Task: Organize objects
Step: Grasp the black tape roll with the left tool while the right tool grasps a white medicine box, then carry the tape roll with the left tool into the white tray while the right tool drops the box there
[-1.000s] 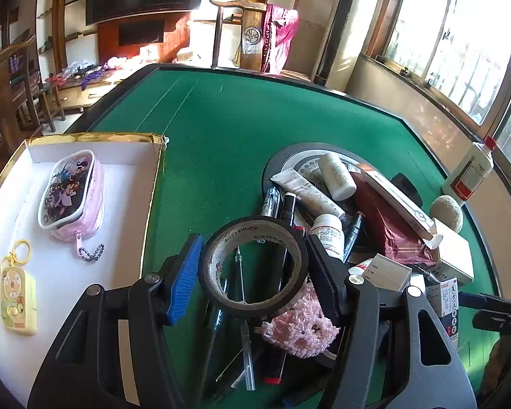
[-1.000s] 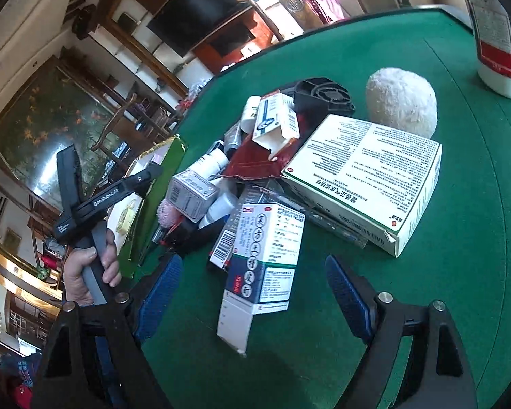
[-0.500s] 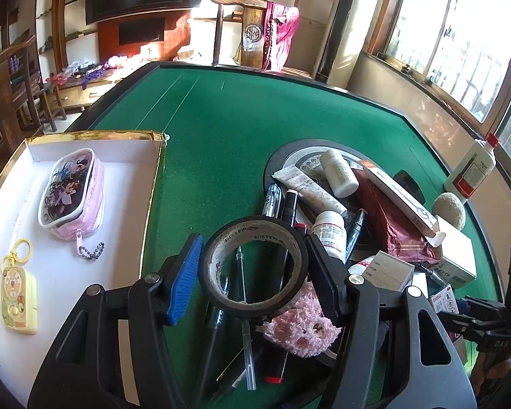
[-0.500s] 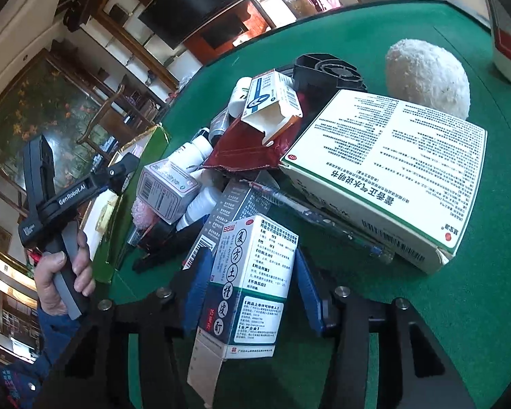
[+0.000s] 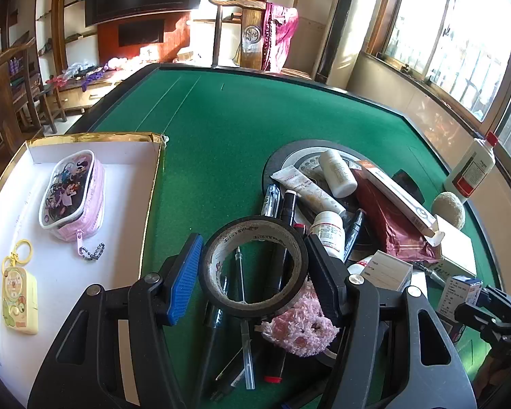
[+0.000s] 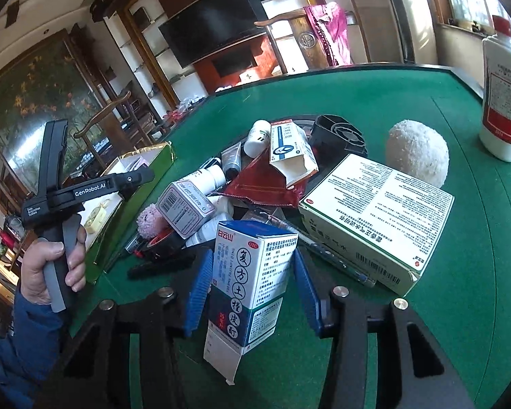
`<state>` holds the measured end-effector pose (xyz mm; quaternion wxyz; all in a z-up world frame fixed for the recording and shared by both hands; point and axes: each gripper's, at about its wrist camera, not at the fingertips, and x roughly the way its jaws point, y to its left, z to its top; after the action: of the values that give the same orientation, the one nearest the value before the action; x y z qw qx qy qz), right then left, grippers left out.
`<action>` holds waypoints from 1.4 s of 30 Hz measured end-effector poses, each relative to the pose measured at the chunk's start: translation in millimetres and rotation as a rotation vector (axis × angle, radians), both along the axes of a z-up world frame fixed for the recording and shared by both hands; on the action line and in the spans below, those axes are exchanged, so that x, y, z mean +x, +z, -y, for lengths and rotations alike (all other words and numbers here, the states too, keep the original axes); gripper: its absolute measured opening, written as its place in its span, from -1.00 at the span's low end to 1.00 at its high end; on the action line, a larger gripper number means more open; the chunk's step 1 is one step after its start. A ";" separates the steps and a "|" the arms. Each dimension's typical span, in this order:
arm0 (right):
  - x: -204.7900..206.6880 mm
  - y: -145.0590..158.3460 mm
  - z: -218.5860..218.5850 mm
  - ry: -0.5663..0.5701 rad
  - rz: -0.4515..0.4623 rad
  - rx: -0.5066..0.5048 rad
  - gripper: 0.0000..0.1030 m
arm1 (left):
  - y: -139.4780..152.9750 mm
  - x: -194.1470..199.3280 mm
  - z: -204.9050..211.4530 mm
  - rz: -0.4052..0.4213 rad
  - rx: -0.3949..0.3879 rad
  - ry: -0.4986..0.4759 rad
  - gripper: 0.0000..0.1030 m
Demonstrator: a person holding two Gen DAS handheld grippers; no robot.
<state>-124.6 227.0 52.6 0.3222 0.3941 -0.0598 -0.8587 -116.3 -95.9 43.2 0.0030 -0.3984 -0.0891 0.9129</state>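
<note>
My left gripper is shut on a black roll of tape and holds it above pens at the near edge of the pile. To its left lies a white tray with a pink pencil pouch and a yellow keychain toy in it. My right gripper is shut on a blue and white medicine box, whose bottom flap hangs open. The box stands upright between the blue pads, just off the green felt. The same box shows at the lower right of the left wrist view.
The pile on the green table holds a large white carton, a maroon pouch, small bottles, tubes and pens. A fuzzy ball and a white bottle stand at the right. A pink fluffy item lies under the tape.
The right jaws closed on the medicine box, then lifted it and turned it upright. The left gripper stayed still with the tape.
</note>
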 end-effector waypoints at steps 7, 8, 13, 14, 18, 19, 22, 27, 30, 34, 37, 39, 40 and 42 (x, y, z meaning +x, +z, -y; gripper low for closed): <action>-3.4 4.8 -10.3 -0.047 -0.001 -0.079 -0.07 | 2.5 0.7 -1.1 -0.007 0.004 -0.001 0.18; -3.8 6.1 -11.3 -0.051 -0.001 -0.093 -0.07 | 3.1 1.1 -1.2 -0.010 0.006 -0.001 0.18; -1.2 15.7 -9.4 -0.069 -0.027 -0.138 -0.07 | 7.9 4.7 -2.7 -0.028 0.011 -0.015 0.18; -0.1 17.7 -6.9 -0.068 -0.030 -0.149 -0.07 | 9.5 5.7 -2.9 -0.030 0.012 -0.020 0.18; 2.8 25.1 9.9 -0.045 -0.025 -0.194 -0.07 | 17.8 15.6 0.6 -0.055 0.051 -0.033 0.18; 4.3 27.9 17.4 -0.031 -0.025 -0.202 -0.07 | 20.8 19.3 2.5 -0.064 0.059 -0.036 0.18; 8.5 39.4 39.0 0.006 -0.037 -0.207 -0.07 | 30.4 35.3 11.1 -0.092 0.060 -0.026 0.18; 18.8 60.4 83.6 0.080 -0.064 -0.203 -0.07 | 42.2 69.9 39.8 -0.134 0.070 0.004 0.18; 24.2 71.2 114.9 0.130 -0.074 -0.202 -0.07 | 44.8 87.1 61.4 -0.139 0.068 0.031 0.18; 31.6 80.2 160.3 0.199 -0.075 -0.197 -0.07 | 45.5 107.9 89.3 -0.145 0.053 0.075 0.18; 35.3 78.0 195.2 0.249 -0.056 -0.194 -0.07 | 41.4 123.0 114.0 -0.136 0.046 0.114 0.18; 37.7 73.0 220.9 0.285 -0.039 -0.192 -0.07 | 36.4 132.0 129.3 -0.125 0.046 0.141 0.18; 38.5 70.1 232.3 0.297 -0.030 -0.187 -0.07 | 33.5 135.2 136.7 -0.116 0.043 0.156 0.18; 39.9 61.6 256.3 0.321 -0.013 -0.174 -0.07 | 26.8 142.0 151.5 -0.100 0.035 0.185 0.18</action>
<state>-84.7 -29.3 114.2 0.4885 0.3638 -0.0683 -0.7902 25.7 -247.4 70.0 -0.0696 -0.3424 -0.1413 0.9263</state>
